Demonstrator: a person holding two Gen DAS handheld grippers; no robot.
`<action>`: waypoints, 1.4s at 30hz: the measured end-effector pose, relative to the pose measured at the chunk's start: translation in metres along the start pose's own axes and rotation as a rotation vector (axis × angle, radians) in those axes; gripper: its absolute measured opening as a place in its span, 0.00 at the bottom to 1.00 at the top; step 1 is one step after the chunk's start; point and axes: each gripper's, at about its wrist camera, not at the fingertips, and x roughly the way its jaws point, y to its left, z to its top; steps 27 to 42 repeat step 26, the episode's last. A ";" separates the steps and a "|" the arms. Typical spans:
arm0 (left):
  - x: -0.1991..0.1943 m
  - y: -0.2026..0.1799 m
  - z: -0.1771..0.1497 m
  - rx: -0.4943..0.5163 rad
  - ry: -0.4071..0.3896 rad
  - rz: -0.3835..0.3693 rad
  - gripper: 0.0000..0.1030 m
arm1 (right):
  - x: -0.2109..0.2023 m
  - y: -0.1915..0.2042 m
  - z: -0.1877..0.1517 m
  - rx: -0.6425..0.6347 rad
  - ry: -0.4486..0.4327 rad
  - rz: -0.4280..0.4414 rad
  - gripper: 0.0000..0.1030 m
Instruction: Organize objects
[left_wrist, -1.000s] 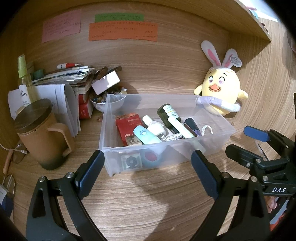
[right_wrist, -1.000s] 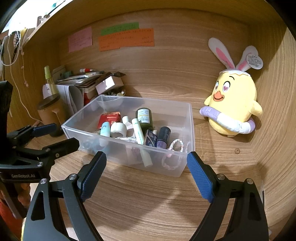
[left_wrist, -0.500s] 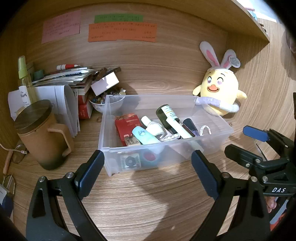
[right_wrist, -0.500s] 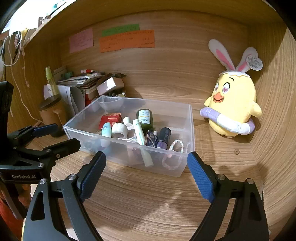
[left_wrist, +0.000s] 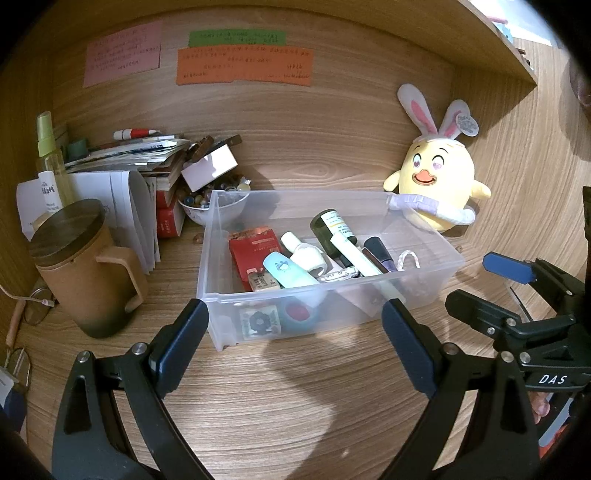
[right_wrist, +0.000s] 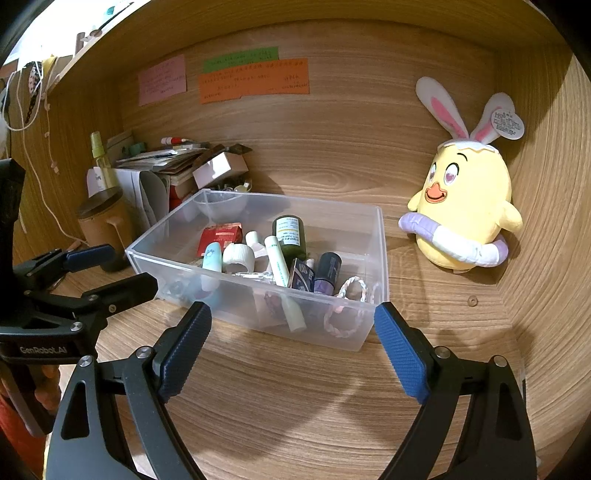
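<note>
A clear plastic bin (left_wrist: 369, 201) (right_wrist: 376, 254) stands on the wooden desk, filled with several small items: a red packet (left_wrist: 253, 249), a pale blue tube (left_wrist: 288, 271), a dark green bottle (right_wrist: 290, 232) and a purple nail polish (right_wrist: 328, 271). My left gripper (left_wrist: 295, 332) is open just in front of the bin, empty. My right gripper (right_wrist: 291, 332) is also open and empty, before the bin's near right corner. Each gripper shows at the edge of the other's view.
A yellow bunny-eared plush (left_wrist: 434, 181) (right_wrist: 465, 210) sits right of the bin against the back wall. To the left are a brown lidded mug (left_wrist: 83, 269), a paper stack (left_wrist: 136, 158), a bowl of trinkets (left_wrist: 207, 206) and a spray bottle (left_wrist: 48, 151). Sticky notes (left_wrist: 243, 64) hang on the wall.
</note>
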 end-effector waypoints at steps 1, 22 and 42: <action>0.000 0.000 0.000 0.000 0.001 -0.001 0.93 | 0.000 0.000 0.000 0.000 0.000 -0.001 0.86; 0.001 -0.006 -0.003 0.007 0.000 -0.012 0.96 | 0.004 0.001 -0.001 -0.004 0.011 0.002 0.86; 0.001 -0.005 -0.002 0.009 0.004 -0.017 0.96 | 0.006 0.001 -0.002 -0.007 0.016 -0.001 0.86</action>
